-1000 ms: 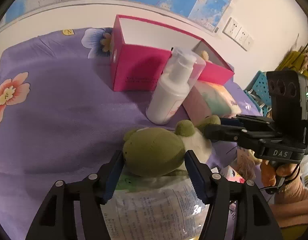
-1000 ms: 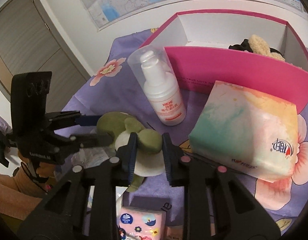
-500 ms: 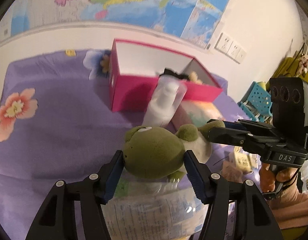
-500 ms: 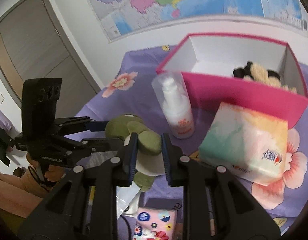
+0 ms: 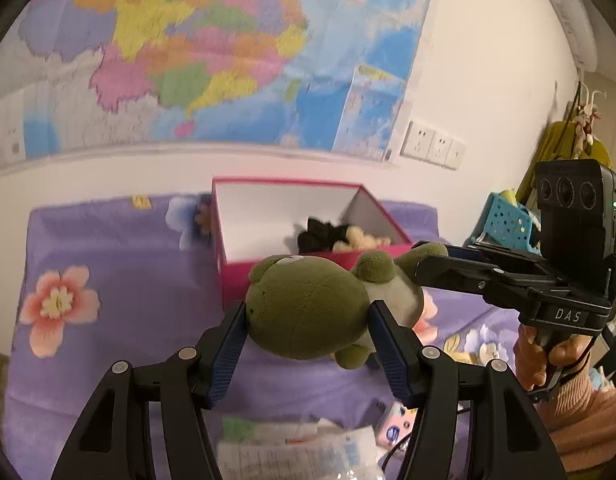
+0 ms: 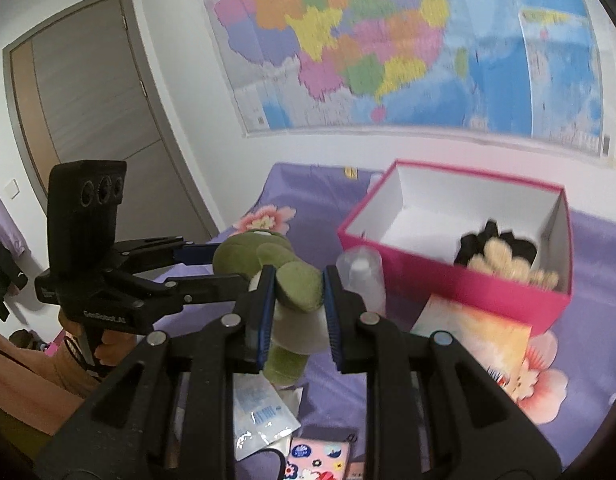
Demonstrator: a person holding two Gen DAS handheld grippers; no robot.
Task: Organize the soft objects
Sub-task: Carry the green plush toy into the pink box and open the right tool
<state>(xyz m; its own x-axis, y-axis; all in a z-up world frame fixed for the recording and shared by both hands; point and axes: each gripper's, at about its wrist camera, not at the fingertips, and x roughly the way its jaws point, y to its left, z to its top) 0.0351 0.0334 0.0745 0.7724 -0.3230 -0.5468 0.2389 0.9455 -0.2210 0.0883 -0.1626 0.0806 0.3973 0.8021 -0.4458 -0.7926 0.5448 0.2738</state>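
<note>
A green frog plush (image 5: 308,312) hangs in the air between both grippers. My left gripper (image 5: 308,344) is shut on its head. My right gripper (image 6: 298,304) is shut on one green foot (image 6: 298,286), and it also shows in the left wrist view (image 5: 436,264). The plush shows in the right wrist view too (image 6: 252,254). An open pink box (image 5: 268,216) (image 6: 460,280) stands behind it on the purple flowered cloth (image 5: 108,264). It holds a black and a cream soft item (image 6: 504,256) at its right end.
A white pump bottle (image 6: 364,284) stands in front of the box. A pastel tissue pack (image 6: 472,340) lies to its right. Clear plastic bags (image 6: 260,416) and a small pink tissue pack (image 6: 316,456) lie near the front edge. A wall map hangs behind.
Both grippers have lifted the frog plush off the cloth and carried it up toward the pink box. The bottle and bags now sit below it.
</note>
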